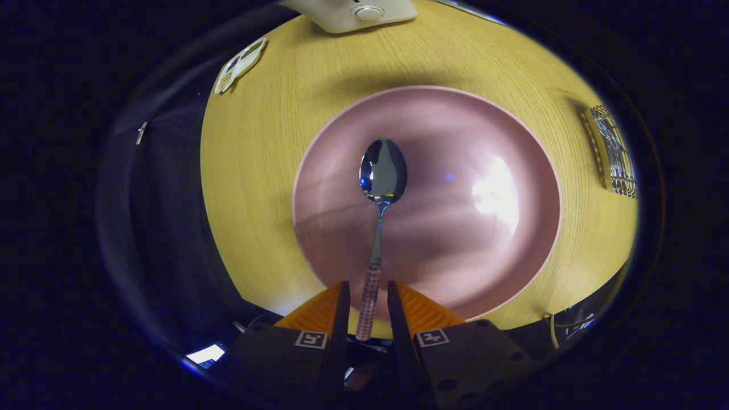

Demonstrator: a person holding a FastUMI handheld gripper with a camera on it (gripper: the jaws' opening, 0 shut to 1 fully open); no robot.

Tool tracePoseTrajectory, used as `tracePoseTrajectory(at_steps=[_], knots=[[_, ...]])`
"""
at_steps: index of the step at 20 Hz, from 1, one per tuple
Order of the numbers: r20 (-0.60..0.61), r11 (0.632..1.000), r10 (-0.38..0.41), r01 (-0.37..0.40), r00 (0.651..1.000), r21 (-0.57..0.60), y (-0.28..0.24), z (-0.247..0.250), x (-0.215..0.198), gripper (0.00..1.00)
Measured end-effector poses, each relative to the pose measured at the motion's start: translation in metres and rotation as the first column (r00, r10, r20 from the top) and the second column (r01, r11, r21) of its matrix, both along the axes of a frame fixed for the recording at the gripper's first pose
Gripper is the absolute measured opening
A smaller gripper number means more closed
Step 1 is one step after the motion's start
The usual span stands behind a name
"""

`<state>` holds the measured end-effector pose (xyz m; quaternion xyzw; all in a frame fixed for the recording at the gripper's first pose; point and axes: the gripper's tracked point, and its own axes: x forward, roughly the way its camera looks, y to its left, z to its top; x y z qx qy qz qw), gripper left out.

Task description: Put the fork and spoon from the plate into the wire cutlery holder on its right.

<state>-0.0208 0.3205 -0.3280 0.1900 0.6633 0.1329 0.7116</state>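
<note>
A metal spoon (pixel 383 173) with a checkered handle points straight ahead from my gripper (pixel 367 299). Its bowl hangs over the middle of the pink plate (pixel 455 125). The fingers stand close together with the handle between them, and the gripper is shut on it near the handle's end. The wire cutlery holder (pixel 614 152) stands on the table to the right of the plate, well beyond my right finger. What lies inside the holder is too small to tell.
The plate rests on a round yellow wooden table (pixel 256 159). A white device (pixel 364 12) sits at the table's far edge, and a small flat packet (pixel 240 64) lies at the far left. Dark floor lies beyond the left edge.
</note>
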Motion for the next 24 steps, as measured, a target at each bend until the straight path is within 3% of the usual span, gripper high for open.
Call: tracePoseTrajectory(at_steps=[2, 3, 6, 9, 13, 18, 21, 24], knots=[[-0.015, 1.000, 0.008, -0.008, 1.000, -0.008, -0.003, -0.012, -0.002, 0.31], [-0.025, 1.000, 0.008, -0.008, 1.000, -0.007, -0.006, -0.014, -0.002, 0.20], [-0.057, 0.998, 0.052, -0.049, 0.997, 0.050, -0.003, -0.011, -0.018, 0.12], [-0.047, 0.985, 0.106, -0.098, 0.993, 0.140, -0.012, 0.019, -0.021, 0.12], [0.044, 0.956, 0.227, -0.231, 0.973, 0.183, -0.057, 0.081, -0.022, 0.11], [0.064, 0.937, 0.325, -0.330, 0.944, 0.114, -0.164, 0.148, -0.011, 0.11], [-0.043, 0.927, 0.374, -0.375, 0.926, -0.021, -0.241, 0.144, -0.006, 0.11], [-0.216, 0.915, 0.372, -0.395, 0.903, -0.077, -0.290, 0.140, -0.008, 0.11]])
